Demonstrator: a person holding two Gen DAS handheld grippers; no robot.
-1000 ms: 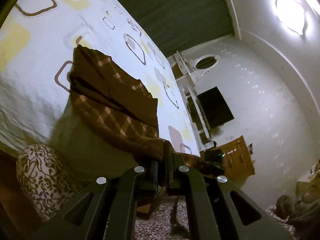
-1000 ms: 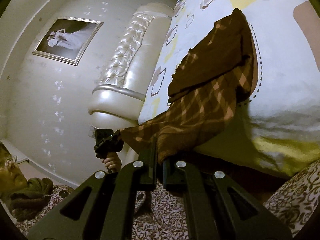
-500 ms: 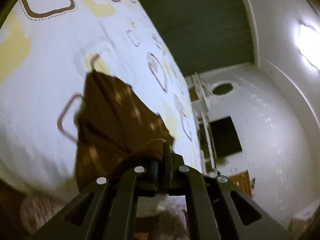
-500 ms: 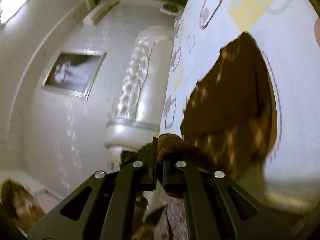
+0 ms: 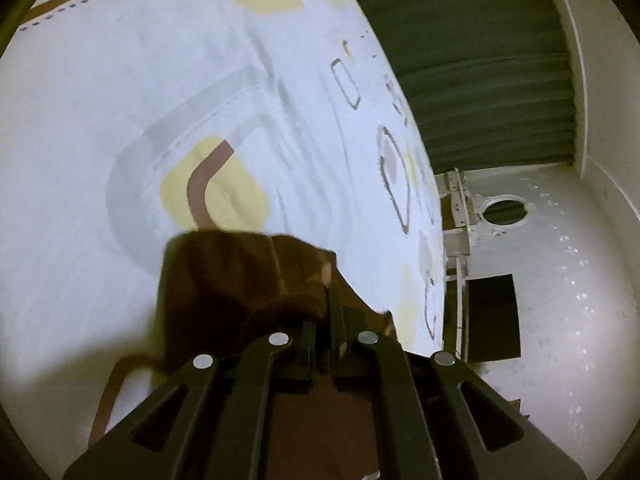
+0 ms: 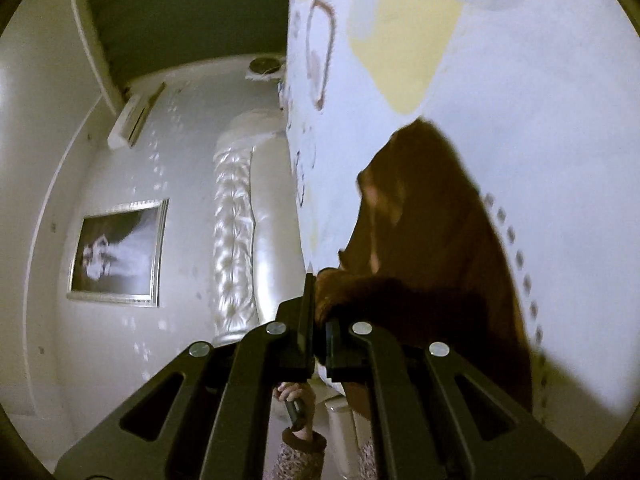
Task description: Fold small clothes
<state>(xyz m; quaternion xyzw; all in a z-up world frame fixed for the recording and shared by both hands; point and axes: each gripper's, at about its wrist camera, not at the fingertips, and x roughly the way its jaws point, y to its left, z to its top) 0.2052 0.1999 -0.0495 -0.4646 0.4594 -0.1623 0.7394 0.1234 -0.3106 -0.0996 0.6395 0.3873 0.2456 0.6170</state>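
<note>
White bedding (image 5: 120,92) printed with yellow and brown squares covers the bed and fills both views. On it lies the brown cloth (image 5: 224,276), bunched and blurred. The left hand-held gripper (image 5: 331,312) is clamped on one edge of the cloth, the right hand-held gripper (image 6: 318,320) on another. Past the bed stand a tufted headboard (image 6: 240,216), a framed picture (image 6: 120,252) and a dark green curtain (image 5: 480,64).

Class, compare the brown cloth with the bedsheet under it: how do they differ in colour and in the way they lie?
The brown cloth is dark and bunched into folds; the bedsheet is pale and spread out. The sheet's yellow patches and outlined rounded squares show clearly; the cloth's pattern is blurred. The left gripper and right gripper pinch the cloth, not the sheet. Both are fabric.
</note>
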